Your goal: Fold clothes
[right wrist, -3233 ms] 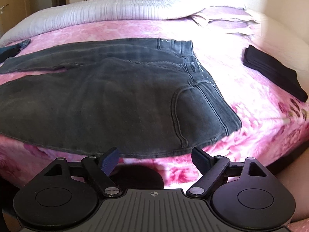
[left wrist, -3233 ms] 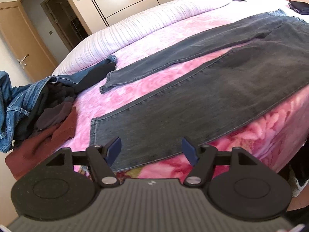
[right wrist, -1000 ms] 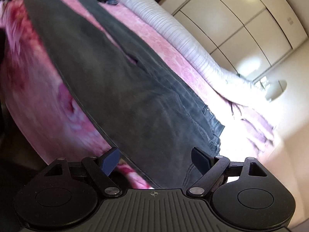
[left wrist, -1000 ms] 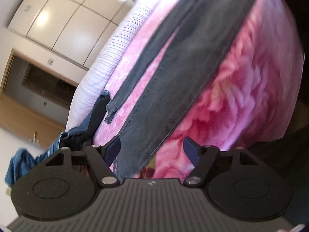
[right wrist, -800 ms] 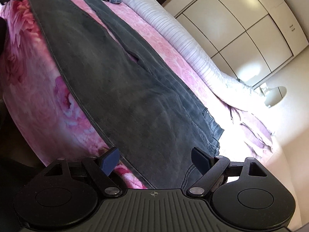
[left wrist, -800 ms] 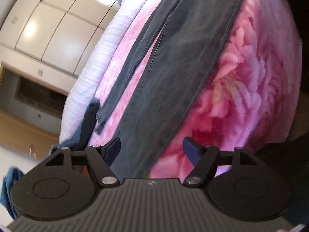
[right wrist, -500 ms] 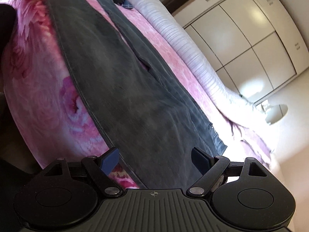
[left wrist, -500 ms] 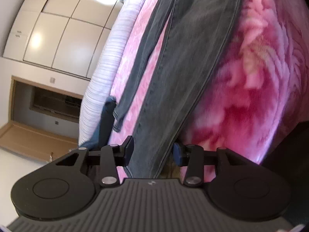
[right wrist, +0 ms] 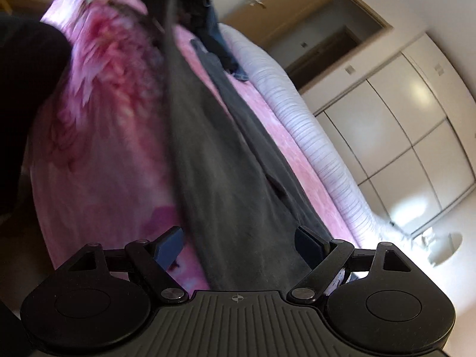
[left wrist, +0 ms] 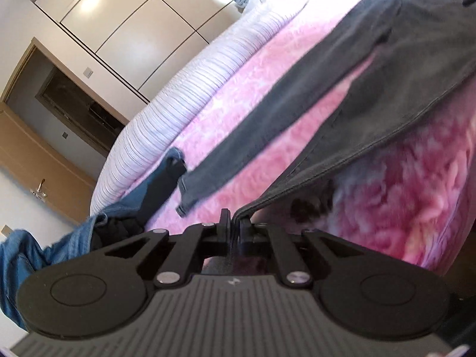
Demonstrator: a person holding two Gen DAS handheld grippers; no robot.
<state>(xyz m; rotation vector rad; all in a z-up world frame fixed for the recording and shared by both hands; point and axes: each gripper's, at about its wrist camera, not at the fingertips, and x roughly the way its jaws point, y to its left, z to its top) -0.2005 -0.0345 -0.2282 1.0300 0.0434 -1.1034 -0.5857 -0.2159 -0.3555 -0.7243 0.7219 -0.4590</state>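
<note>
Grey jeans (left wrist: 372,110) hem is being clamped in my left gripper (left wrist: 234,226); my right gripper (right wrist: 241,241) is hovering agape over them.

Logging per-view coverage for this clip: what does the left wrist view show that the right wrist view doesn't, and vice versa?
Only the left wrist view shows the left gripper shut on the hem of the dark grey denim jeans, and that hem lifted off the bed.

Only the right wrist view shows the right gripper open, its jaws either side of the jeans.

Both show the pink floral bedspread, the striped white bolster and the pale wardrobe doors.
</note>
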